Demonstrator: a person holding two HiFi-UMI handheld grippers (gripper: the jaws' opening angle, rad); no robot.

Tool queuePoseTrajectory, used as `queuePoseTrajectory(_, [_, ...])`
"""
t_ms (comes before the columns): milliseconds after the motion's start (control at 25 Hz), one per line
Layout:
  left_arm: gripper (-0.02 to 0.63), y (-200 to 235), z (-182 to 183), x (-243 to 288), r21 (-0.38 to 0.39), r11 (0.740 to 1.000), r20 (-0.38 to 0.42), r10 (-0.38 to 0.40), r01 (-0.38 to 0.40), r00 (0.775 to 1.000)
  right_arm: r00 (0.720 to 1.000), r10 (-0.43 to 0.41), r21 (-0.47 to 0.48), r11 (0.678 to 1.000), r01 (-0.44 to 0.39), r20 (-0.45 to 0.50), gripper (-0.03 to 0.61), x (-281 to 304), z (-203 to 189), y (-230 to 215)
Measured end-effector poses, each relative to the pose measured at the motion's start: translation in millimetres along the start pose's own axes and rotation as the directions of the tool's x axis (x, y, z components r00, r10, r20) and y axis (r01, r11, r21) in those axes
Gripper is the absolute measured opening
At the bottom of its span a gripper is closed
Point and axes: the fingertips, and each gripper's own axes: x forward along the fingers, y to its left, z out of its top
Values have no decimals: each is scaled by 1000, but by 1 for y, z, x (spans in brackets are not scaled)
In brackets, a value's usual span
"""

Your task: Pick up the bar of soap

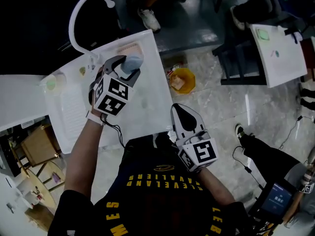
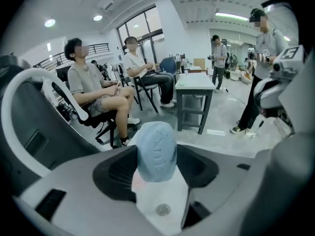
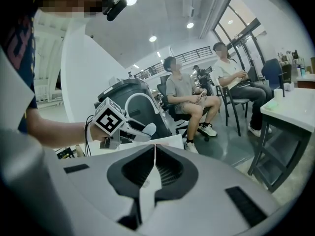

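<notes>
A pale blue bar of soap (image 2: 156, 151) stands on end between the jaws of my left gripper (image 2: 156, 168), which is shut on it. In the head view the left gripper (image 1: 129, 68) holds the soap (image 1: 133, 62) lifted over the white sink unit (image 1: 147, 112), near its far end. The right gripper view shows the soap (image 3: 147, 129) from the side, sticking out of the left gripper. My right gripper (image 1: 186, 118) hangs at the sink unit's near right corner, its jaws shut with nothing between them (image 3: 155, 154).
A white curved faucet (image 1: 81, 14) arches over the sink's far left. A small drain (image 2: 163, 210) shows below the soap. An orange bowl (image 1: 182, 80) lies on the tiled floor to the right. Seated people (image 2: 93, 90) and a white table (image 1: 278, 53) lie beyond.
</notes>
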Motion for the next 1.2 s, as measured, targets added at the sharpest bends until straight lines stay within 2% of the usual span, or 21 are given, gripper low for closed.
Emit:
queuePoseTrajectory(160, [265, -21, 11, -28, -79, 997, 81, -15, 21, 997, 999, 31, -41, 999, -31, 8, 21, -6, 7, 8])
queuePoseTrajectory(600, [265, -82, 31, -99, -186, 979, 260, -37, 88, 965, 999, 32, -84, 996, -32, -3, 21, -30, 3, 27])
queuePoseTrajectory(840, [265, -93, 48, -134, -198, 977, 334, -9, 79, 942, 999, 39, -80, 996, -37, 24, 21, -31, 15, 28])
queuePoseTrajectory(1080, [265, -94, 60, -169, -172, 983, 387, 10, 61, 922, 997, 47, -86, 995, -41, 60, 20, -29, 35, 35])
queuePoseTrajectory(1200, [264, -91, 70, -185, -151, 988, 426, 42, 25, 904, 992, 65, -103, 993, -54, 105, 20, -25, 52, 41])
